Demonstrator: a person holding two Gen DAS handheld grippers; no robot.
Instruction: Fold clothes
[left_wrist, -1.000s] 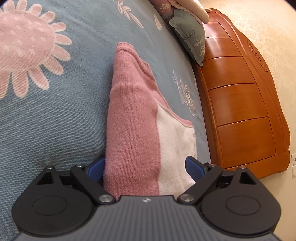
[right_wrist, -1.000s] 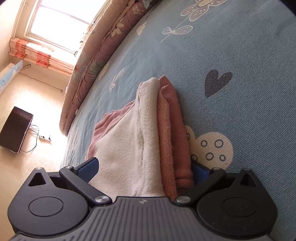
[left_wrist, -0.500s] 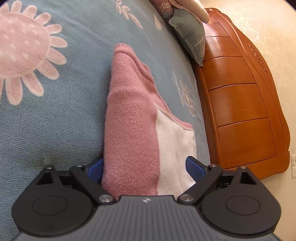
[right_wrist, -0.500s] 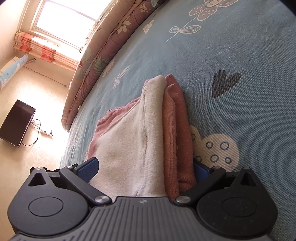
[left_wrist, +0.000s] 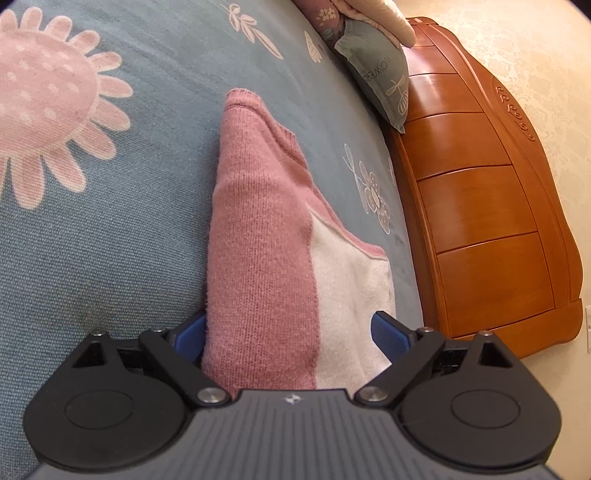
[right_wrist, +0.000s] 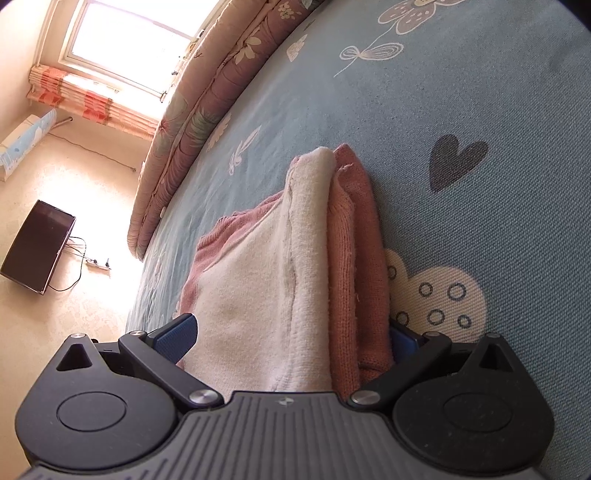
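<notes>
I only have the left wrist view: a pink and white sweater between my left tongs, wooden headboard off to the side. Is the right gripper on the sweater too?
Observer: Yes. The right gripper has the folded sweater between its tongs, one pad on the white face and the other under the pink layers, against the sheet.
Operator: Is the stack neat at that end?
Observer: Mostly. The white layer and two pink folds lie edge to edge, but a pink part sticks out past the white on the side away from the sheet.
Operator: Anything on the bed ahead of it?
Observer: A rolled floral quilt lies along the bed's edge, apart from the sweater.
</notes>
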